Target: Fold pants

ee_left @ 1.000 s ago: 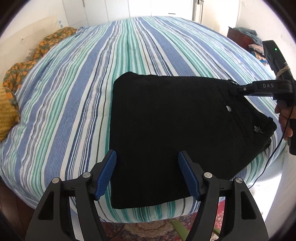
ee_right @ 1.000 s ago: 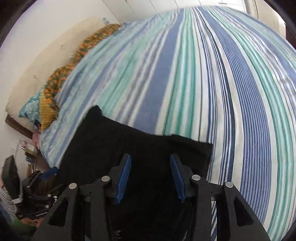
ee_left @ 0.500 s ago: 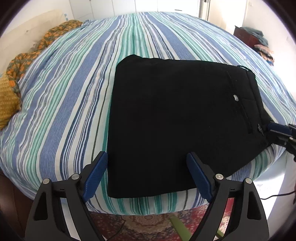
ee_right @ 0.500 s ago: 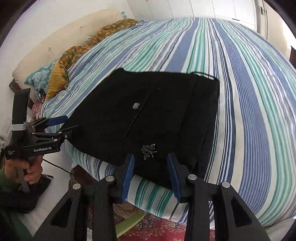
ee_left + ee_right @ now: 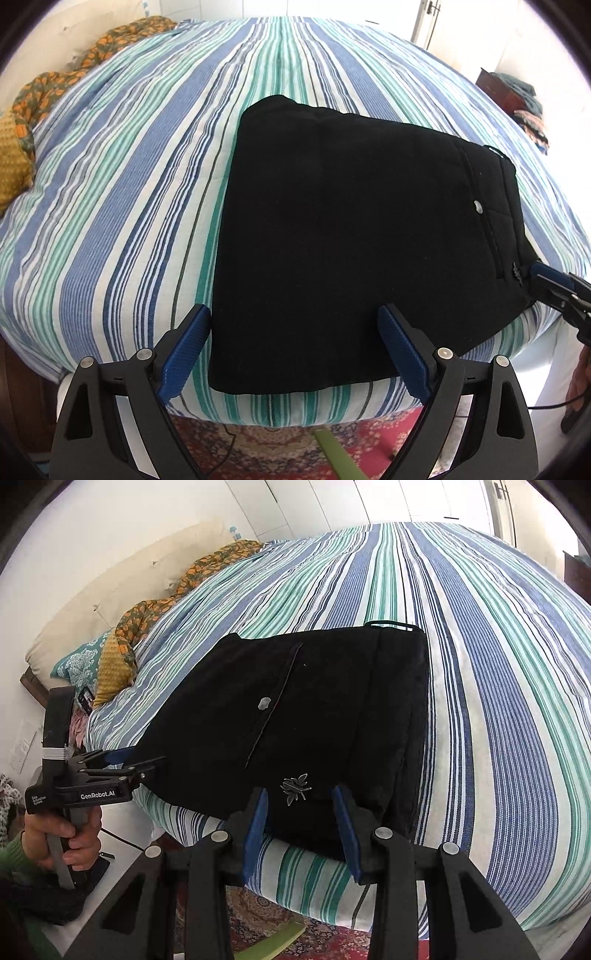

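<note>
Black pants (image 5: pixel 351 236) lie folded into a flat rectangle near the front edge of the striped bed (image 5: pixel 129 184); a silver button and a small insect emblem show near the waistband. They also show in the right wrist view (image 5: pixel 295 716). My left gripper (image 5: pixel 295 343) is open and empty, just off the pants' near edge. My right gripper (image 5: pixel 300 812) is open and empty at the waistband corner by the emblem. The right gripper also shows in the left wrist view (image 5: pixel 554 288), and the left gripper in the right wrist view (image 5: pixel 122 762).
Orange floral cloth and pillows (image 5: pixel 122 642) lie at the head of the bed. A patterned red rug (image 5: pixel 258 443) with a green strip (image 5: pixel 336 454) covers the floor below the bed edge. Dark furniture with clothes (image 5: pixel 513 92) stands at the far right.
Both grippers have pulled back from the pants toward the bed's edge. The right gripper has left the cloth and now sits off the waistband corner. The pants lie still.
</note>
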